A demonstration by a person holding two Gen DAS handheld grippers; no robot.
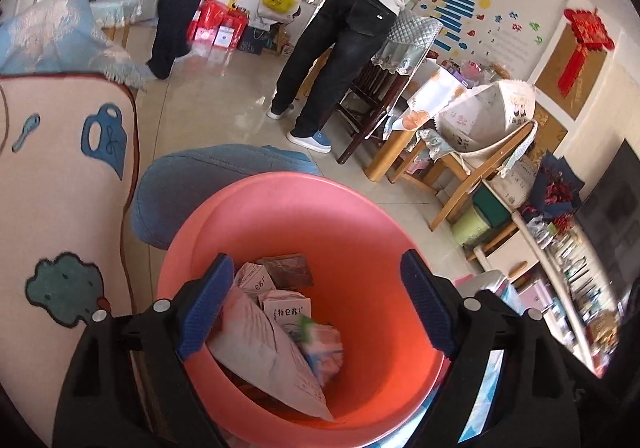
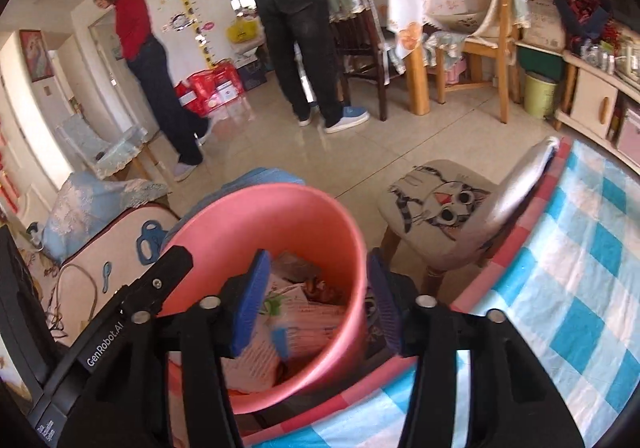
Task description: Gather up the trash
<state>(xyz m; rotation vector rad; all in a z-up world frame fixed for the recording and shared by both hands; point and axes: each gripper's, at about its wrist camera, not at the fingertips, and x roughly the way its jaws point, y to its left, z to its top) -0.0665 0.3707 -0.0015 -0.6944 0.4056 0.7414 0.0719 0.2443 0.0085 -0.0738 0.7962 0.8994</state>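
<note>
The pink bin [image 1: 360,248] looked like smooth, slightly glossy plastic, stuffed with crumpled paper trash [image 1: 272,360]. Gripper pads [image 1: 208,300] were ribbed blue rubber on matt black plastic. Floor tiles [image 2: 440,136] were shiny, the checked tablecloth [image 2: 580,248] soft cloth, and the chair legs [image 2: 418,88] varnished wood.

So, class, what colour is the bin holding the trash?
Salmon pink bin, clearest in the left wrist view.
</note>
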